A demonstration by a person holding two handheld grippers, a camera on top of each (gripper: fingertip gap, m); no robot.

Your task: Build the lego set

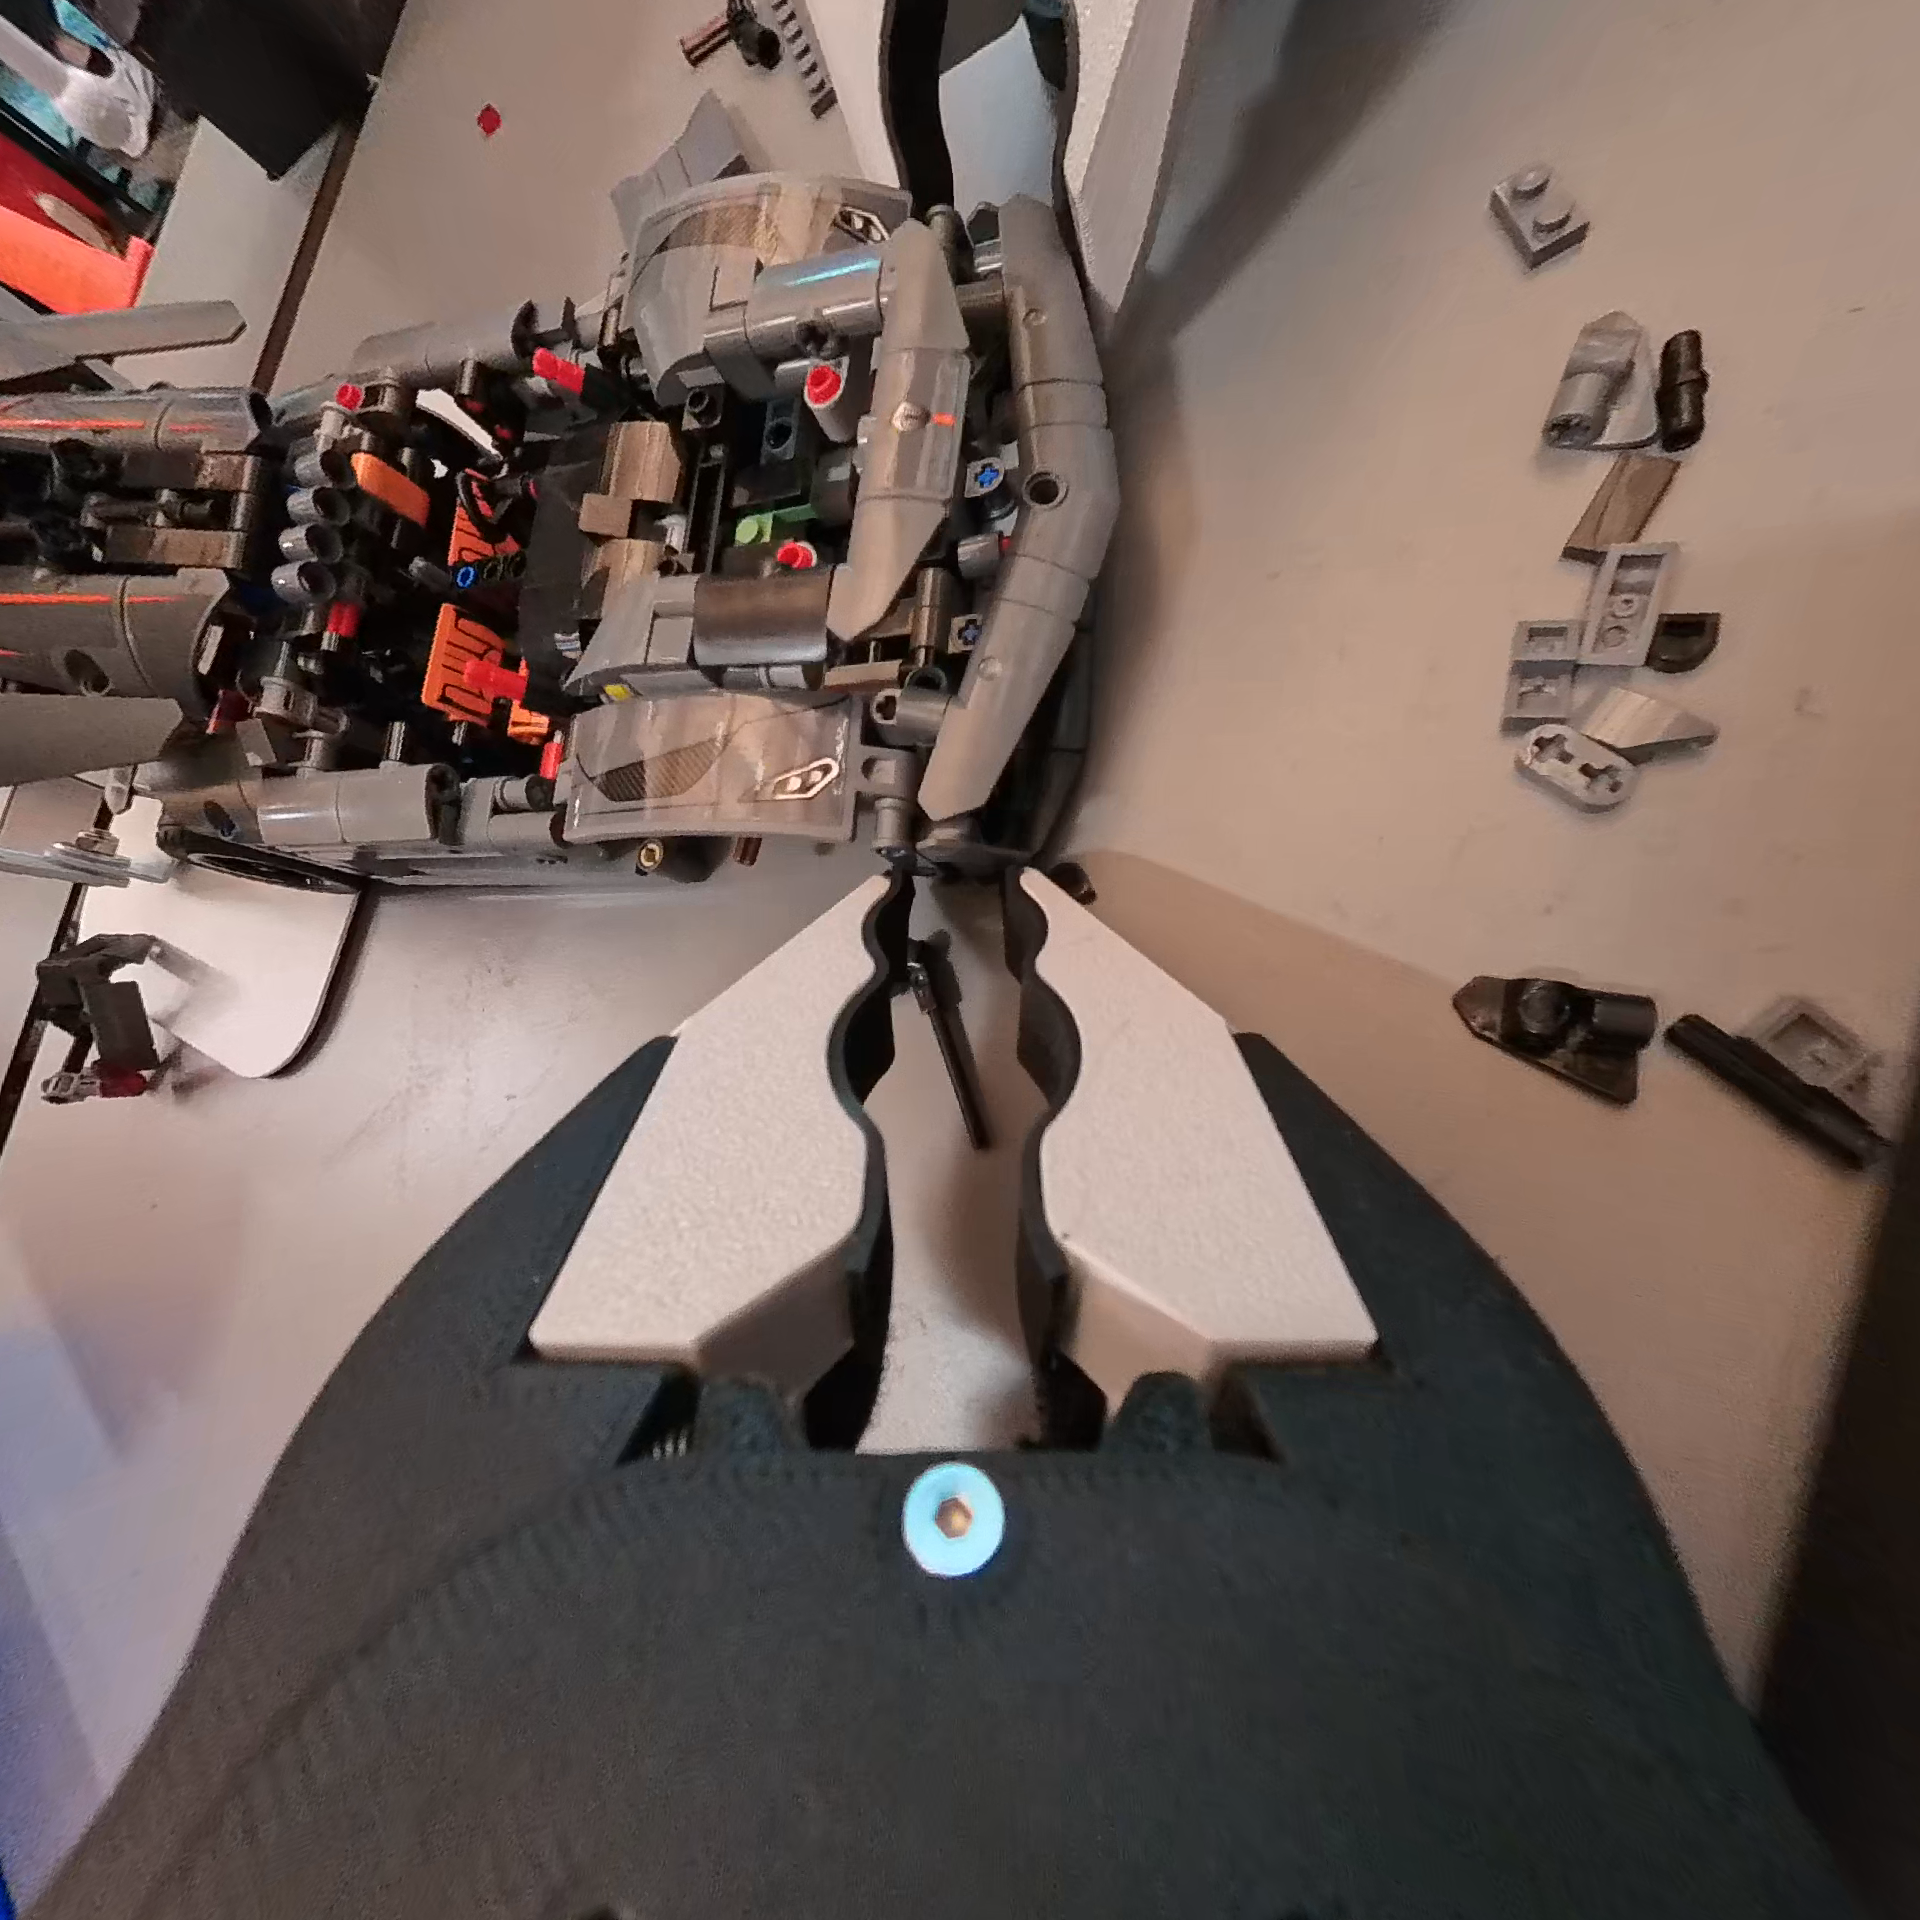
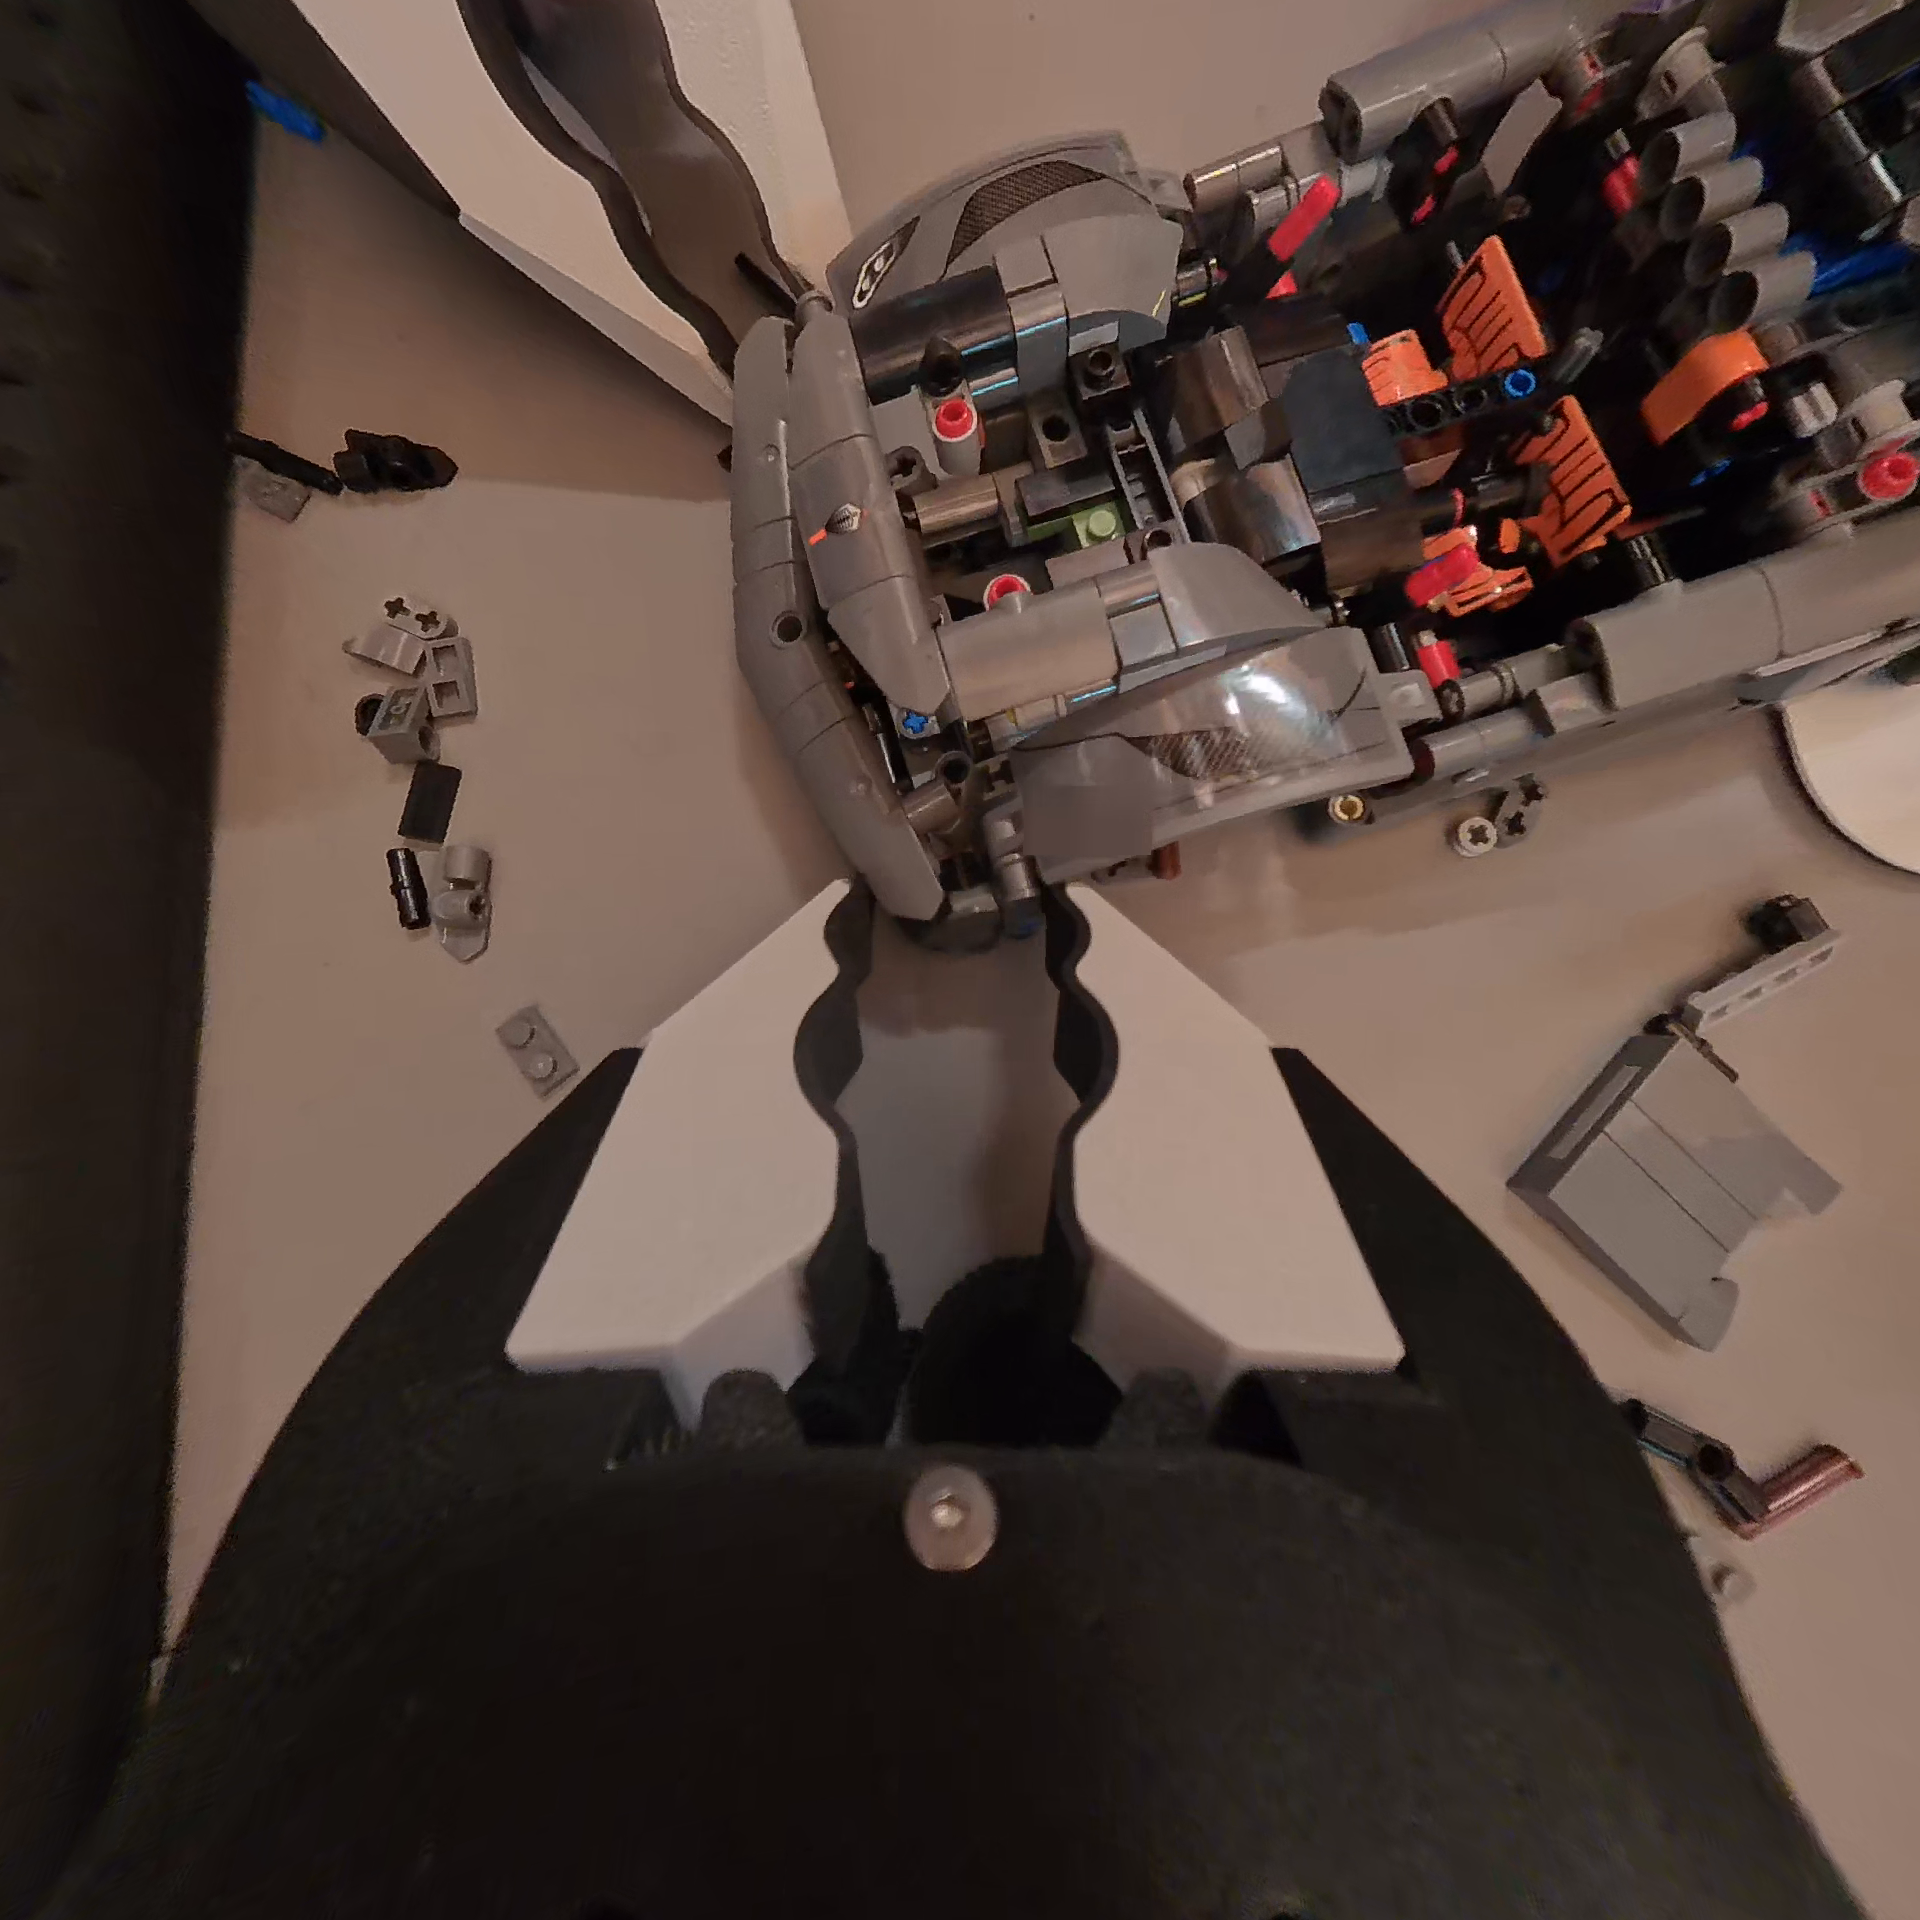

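The grey lego car (image 1: 727, 468) lies on the pale table, its open middle full of black, orange and red parts; it also shows in the right wrist view (image 2: 1143, 520). My left gripper (image 1: 956, 883) has its jaws narrowly apart, tips against one front corner of the car. A thin black axle (image 1: 948, 1049) lies on the table under the gap. My right gripper (image 2: 961, 914) is shut on the opposite front corner. Each view shows the other gripper's finger beyond the car's nose: the right one (image 1: 1132, 187), the left one (image 2: 603, 270).
Small grey and black loose parts (image 1: 1600, 644) lie in a cluster beside the nose, also in the right wrist view (image 2: 416, 675). A grey plate (image 1: 1538, 213), black pieces (image 1: 1548, 1029), a grey panel sub-assembly (image 2: 1673, 1164) and pins (image 2: 1745, 1475) lie nearby. The table edge (image 2: 208, 935) runs behind the cluster. Tip to tip, the grippers are about 11 centimeters apart. The grey plate (image 1: 1538, 213) lies some 7 centimeters from my right tips, 15 centimeters from my left tips. My right wrist view (image 2: 535, 1048) looks at it from another angle.
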